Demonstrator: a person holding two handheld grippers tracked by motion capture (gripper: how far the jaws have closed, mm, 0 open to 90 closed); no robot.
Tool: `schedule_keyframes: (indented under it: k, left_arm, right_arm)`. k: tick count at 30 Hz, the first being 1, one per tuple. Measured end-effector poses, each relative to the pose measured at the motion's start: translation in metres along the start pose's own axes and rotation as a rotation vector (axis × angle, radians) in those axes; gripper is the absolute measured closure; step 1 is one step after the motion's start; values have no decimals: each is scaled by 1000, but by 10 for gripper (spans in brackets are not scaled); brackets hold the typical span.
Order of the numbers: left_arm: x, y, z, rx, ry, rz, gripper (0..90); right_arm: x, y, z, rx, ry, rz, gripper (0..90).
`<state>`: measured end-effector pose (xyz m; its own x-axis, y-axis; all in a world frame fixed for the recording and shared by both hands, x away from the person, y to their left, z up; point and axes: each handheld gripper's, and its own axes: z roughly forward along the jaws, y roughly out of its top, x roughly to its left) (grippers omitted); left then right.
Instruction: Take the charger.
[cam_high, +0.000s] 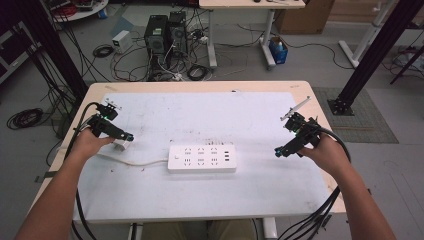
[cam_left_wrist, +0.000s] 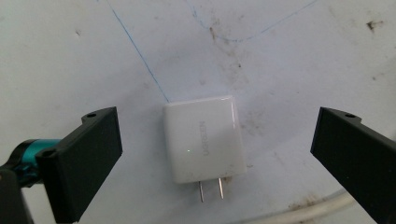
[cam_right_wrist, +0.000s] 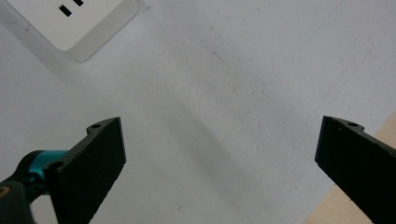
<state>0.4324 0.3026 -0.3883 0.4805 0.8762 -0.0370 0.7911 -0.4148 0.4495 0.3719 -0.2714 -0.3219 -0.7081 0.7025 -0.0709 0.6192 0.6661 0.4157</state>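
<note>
1. White power strip (cam_high: 202, 158) lies at the middle of the table (cam_high: 280, 210); the left gripper (cam_high: 126, 136) hovers over the charger (cam_high: 120, 143) at the left, and the right gripper (cam_high: 278, 151) waits at the right.
2. Left gripper view: the jaws stand wide around the USB wall charger (cam_left_wrist: 203, 138), prongs (cam_left_wrist: 210, 189) near. It looks light, stiff and smooth; I would grip its flat sides.
3. Right gripper view: the jaws are wide, holding nothing, with the strip corner (cam_right_wrist: 79, 23) far left.

The left tool (cam_left_wrist: 215, 158) hangs with jaws spread wide over a white charger (cam_left_wrist: 204, 138) lying flat on the stained desk (cam_left_wrist: 280, 56), prongs toward the camera, untouched.
</note>
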Motion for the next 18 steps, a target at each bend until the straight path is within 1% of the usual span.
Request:
schedule_keyframes:
  k: [2, 4, 5, 6, 7, 8, 9, 11, 12, 13, 17, 18]
  left_arm:
    - [1, -2, 8, 17, -5, -10, 31]
    - [2, -4, 11, 22, -13, -15, 74]
    - [2, -4, 11, 22, -13, -15, 77]
    - [2, -6, 17, 31, -6, -21, 77]
    - [2, -6, 19, 40, 5, -17, 77]
    - [2, -7, 21, 43, 10, -22, 77]
    - [2, -8, 23, 43, 10, -30, 76]
    - [2, -10, 27, 52, 17, -31, 77]
    - [2, -10, 27, 57, 18, -28, 84]
    - [2, -11, 28, 53, 11, -27, 150]
    - [2, -11, 29, 55, 15, -27, 155]
    - [2, -11, 30, 53, 21, -34, 155]
  right_arm:
    - [-2, -1, -1, -1, -1, 12, 10]
    - [-3, -2, -1, -1, -2, 13, 11]
    - [-3, -2, -1, -1, -2, 13, 11]
    - [-3, -2, -1, 4, 1, 9, 11]
    - [-3, -2, -1, 4, 1, 9, 11]
    - [-3, -2, -1, 7, 1, 8, 11]
    - [-3, -2, 0, 9, 2, 8, 11]
    - [-3, -2, 0, 11, 1, 7, 11]
    - [-3, -1, 0, 11, -1, 6, 11]
    - [-3, -1, 1, 10, 3, 1, 10]
    - [-3, -1, 2, 13, 2, 0, 11]
    - [-3, -1, 2, 14, 3, -1, 10]
